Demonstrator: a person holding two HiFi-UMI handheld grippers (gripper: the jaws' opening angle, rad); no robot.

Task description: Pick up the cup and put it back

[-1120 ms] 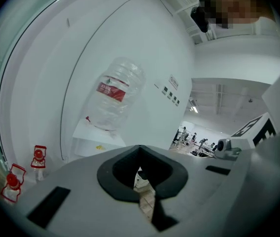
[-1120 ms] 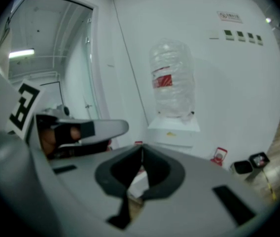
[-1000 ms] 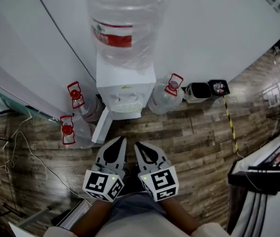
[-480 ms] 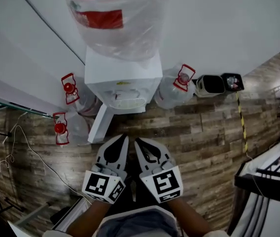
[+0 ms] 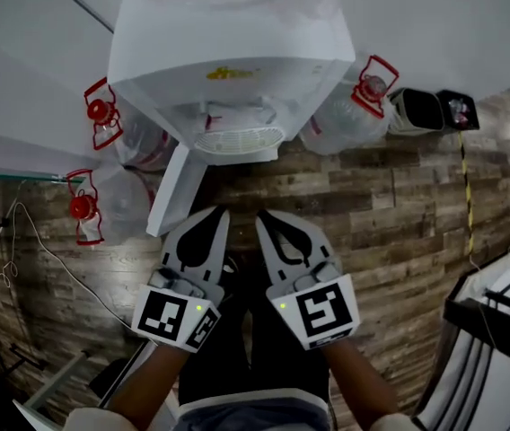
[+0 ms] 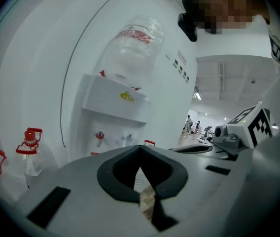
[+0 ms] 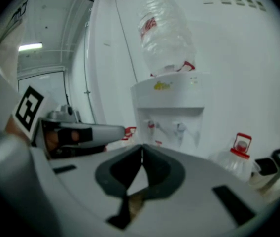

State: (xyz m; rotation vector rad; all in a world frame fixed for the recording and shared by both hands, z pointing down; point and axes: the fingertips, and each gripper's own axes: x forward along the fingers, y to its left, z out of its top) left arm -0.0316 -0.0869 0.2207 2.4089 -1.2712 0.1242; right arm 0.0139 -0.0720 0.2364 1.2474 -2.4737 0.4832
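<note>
I hold both tongs side by side above the floor, pointing at the dispenser. The left tongs have their jaws together with nothing between them. The right tongs are closed and empty too. Straight ahead of both tips, well apart from them, sits the drip tray under the taps. The dispenser's door hangs open just ahead of the left tongs. Red-capped bottles stand ahead and to the left of the left tongs, and another bottle stands ahead and to the right of the right tongs. I cannot make out the cup in any view.
</note>
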